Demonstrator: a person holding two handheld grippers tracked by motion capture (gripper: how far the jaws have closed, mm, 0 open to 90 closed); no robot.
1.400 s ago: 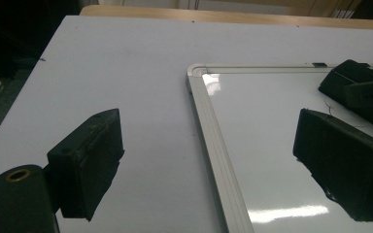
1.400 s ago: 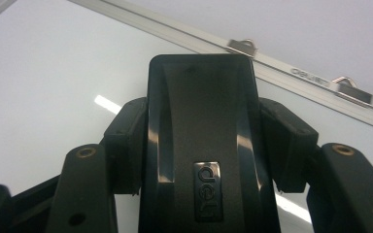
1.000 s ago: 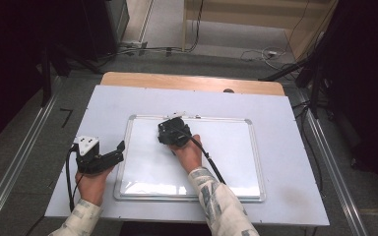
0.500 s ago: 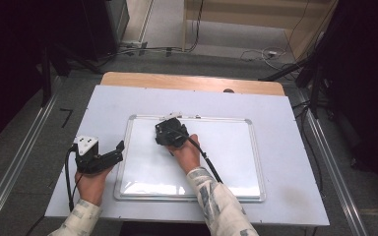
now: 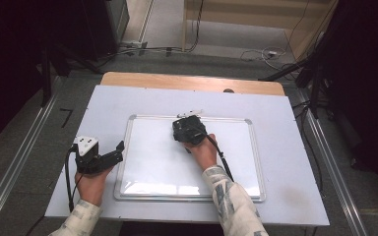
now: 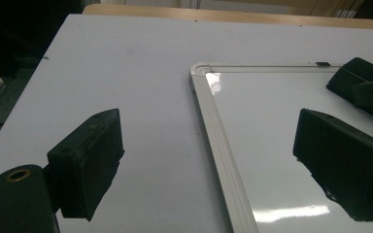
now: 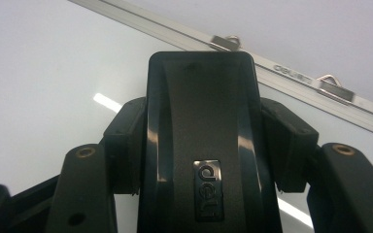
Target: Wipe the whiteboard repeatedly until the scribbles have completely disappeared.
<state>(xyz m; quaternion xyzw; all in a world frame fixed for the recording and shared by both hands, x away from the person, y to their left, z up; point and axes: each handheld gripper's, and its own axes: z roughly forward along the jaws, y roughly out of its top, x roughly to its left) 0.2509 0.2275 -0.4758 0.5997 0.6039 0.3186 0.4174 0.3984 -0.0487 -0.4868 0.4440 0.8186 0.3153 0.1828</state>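
With my right hand-held gripper (image 7: 201, 145) clamped on the black eraser (image 7: 201, 126), I'd press it flat to the whiteboard (image 5: 152, 162) and sweep evenly, my left hand-held gripper (image 6: 209, 160) open astride the frame.

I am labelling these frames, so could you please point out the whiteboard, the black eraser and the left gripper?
whiteboard (image 5: 157, 162), high view, bare white writing surface.
black eraser (image 7: 201, 121), right gripper view, glossy top of its body, between the jaws.
left gripper (image 6: 209, 160), left gripper view, midway between its two parted jaws.
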